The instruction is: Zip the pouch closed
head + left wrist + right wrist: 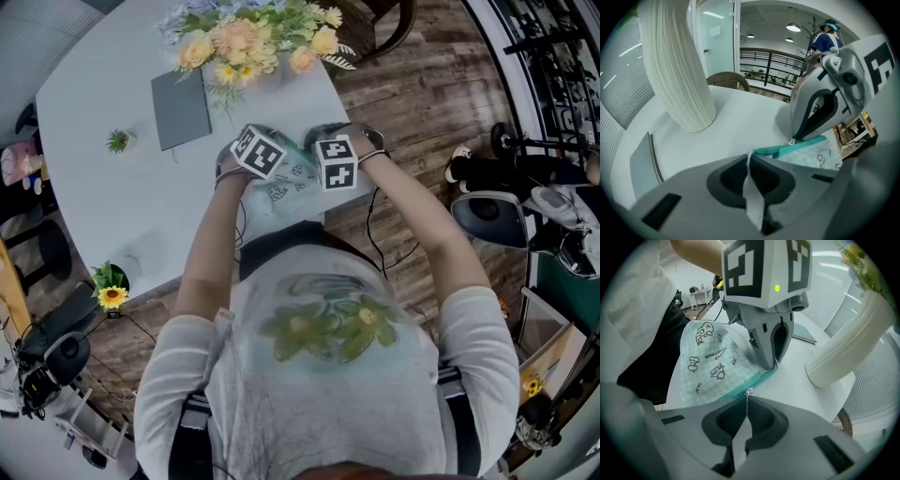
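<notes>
A pale mint pouch printed with small drawings lies at the near edge of the white table. Its teal zipper band runs between the two grippers. My left gripper is shut on a white tab at one end of the pouch. My right gripper is shut on the small metal zipper pull on the pouch. The two grippers stand close together, tips pointing down at the zipper line. In the head view, both marker cubes hide the jaws.
A white ribbed vase of yellow and peach flowers stands just beyond the pouch. A grey notebook and a small green sprig lie to the left. The table's edge sits right below the pouch, with wooden floor beyond.
</notes>
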{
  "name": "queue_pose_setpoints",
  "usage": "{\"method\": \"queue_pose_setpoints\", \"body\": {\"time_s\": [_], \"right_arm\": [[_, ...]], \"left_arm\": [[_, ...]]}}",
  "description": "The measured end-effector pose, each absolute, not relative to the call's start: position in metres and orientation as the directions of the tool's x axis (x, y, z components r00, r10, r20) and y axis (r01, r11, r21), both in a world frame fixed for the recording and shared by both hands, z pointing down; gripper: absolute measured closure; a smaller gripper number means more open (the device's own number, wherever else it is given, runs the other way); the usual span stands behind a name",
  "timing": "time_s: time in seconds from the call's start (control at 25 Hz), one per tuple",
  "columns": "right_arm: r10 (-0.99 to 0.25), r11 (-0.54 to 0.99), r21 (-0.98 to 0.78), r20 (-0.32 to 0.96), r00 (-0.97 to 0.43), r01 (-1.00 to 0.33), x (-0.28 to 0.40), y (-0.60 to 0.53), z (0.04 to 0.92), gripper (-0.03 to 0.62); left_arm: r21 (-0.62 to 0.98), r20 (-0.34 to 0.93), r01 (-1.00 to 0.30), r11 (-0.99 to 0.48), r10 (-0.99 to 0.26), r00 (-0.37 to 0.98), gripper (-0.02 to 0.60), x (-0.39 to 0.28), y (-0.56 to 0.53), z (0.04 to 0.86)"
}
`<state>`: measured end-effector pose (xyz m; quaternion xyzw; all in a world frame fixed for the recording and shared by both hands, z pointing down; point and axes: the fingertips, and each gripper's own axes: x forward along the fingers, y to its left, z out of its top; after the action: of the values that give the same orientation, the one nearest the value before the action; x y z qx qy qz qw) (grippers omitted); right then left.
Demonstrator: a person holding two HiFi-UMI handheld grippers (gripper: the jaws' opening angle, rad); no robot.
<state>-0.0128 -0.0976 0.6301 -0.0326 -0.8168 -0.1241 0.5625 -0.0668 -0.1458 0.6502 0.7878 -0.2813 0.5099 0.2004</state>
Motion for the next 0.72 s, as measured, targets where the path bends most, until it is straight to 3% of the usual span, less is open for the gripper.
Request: {"method": "queue_pose_setpoints", "body": {"time_s": [0.72], "right_arm": [[-0.093,0.959,0.176,0.936,-0.340,0.222,-0.0072,-0.0931,0.6307,0.574]], "left_arm": [[0.006,0.926,-0.653,-0.757,-0.242,0.289,0.558,-0.0662,-0.1465,0.6505]]}}
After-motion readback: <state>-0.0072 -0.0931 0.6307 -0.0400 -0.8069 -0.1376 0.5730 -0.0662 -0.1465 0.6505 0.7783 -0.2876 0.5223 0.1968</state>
